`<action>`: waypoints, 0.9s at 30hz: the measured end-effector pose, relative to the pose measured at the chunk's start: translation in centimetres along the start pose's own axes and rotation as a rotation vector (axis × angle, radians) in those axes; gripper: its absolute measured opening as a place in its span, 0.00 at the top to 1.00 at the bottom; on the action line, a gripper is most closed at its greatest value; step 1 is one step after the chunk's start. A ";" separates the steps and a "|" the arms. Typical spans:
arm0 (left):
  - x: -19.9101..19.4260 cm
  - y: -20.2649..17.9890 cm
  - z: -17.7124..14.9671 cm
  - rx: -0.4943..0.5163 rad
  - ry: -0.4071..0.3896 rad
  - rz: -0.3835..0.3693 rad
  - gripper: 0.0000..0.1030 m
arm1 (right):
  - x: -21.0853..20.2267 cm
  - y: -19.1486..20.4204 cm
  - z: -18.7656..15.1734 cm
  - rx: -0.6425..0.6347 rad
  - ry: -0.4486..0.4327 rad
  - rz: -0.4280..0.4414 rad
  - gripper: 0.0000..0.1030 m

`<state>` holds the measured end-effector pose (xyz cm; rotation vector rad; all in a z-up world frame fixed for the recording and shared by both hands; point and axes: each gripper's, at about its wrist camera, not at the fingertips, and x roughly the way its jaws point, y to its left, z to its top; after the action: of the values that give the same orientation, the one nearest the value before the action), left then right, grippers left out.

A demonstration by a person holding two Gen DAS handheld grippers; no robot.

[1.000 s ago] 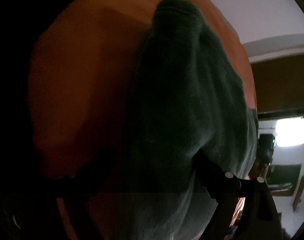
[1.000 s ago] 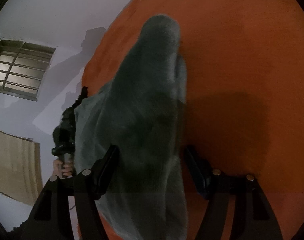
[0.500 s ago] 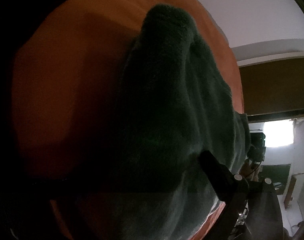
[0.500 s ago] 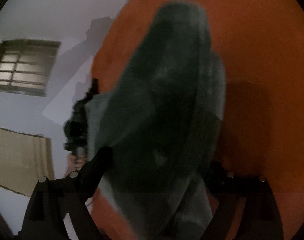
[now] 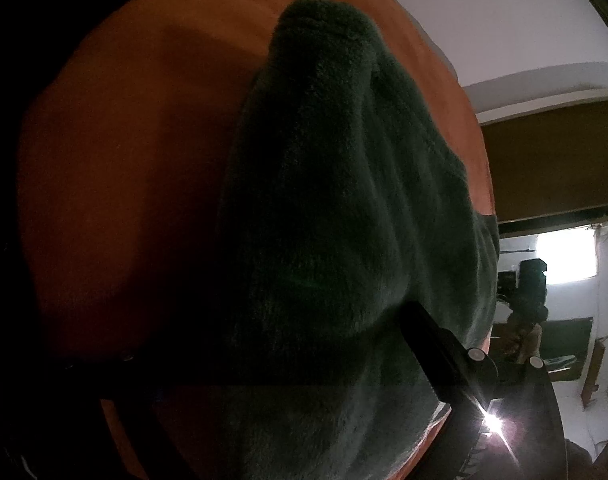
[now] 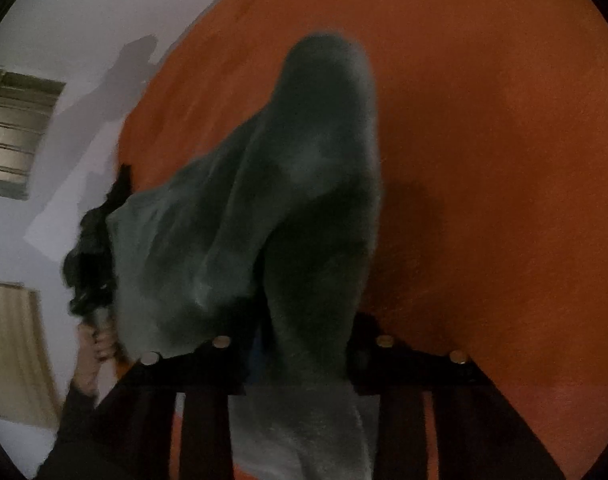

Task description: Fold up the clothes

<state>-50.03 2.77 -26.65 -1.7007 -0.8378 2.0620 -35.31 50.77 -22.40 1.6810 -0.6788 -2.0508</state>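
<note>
An orange cover [image 6: 483,140] is lying across the desk. A barred window [image 6: 16,132] is showing on the white wall [image 6: 84,20], and a bright window [image 5: 565,256] is glowing.

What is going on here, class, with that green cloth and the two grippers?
A person is folding a fluffy dark green garment over an orange surface. The left gripper and right gripper each pinch part of it, so it hangs bunched between them, not yet flat.
</note>
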 end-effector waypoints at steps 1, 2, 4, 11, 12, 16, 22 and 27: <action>0.1 0.0 0.1 0.005 0.000 0.004 0.04 | -1.0 -0.1 -0.4 -0.031 -0.029 -0.036 0.74; 0.2 -0.1 0.2 0.009 0.000 0.008 0.04 | -1.7 -0.3 -0.7 -0.036 -0.055 -0.069 0.74; 0.9 -0.7 1.8 0.006 0.000 0.010 0.04 | -2.5 -1.2 -0.8 -0.021 -0.066 -0.067 0.74; -1.1 0.0 2.4 -0.011 0.024 -0.004 0.04 | -3.3 -4.6 -0.7 0.051 0.001 0.130 0.32; -1.7 0.8 2.0 -0.011 0.026 -0.008 0.04 | -3.4 -5.1 -0.7 0.061 0.010 0.158 0.09; -0.2 -0.8 1.8 -0.015 0.021 -0.016 0.04 | -2.9 -6.7 -0.7 0.091 0.060 0.235 0.01; 0.2 -1.4 1.6 -0.002 0.032 -0.008 0.04 | -0.5 -7.4 0.0 -0.003 0.132 0.162 0.00; 0.9 -2.0 1.9 0.006 0.047 0.002 0.03 | 0.6 -6.1 1.7 -0.068 0.130 0.207 0.00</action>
<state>-52.25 4.39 -25.90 -1.7403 -0.8153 2.0162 -37.12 55.48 -26.29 1.6166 -0.7000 -1.7857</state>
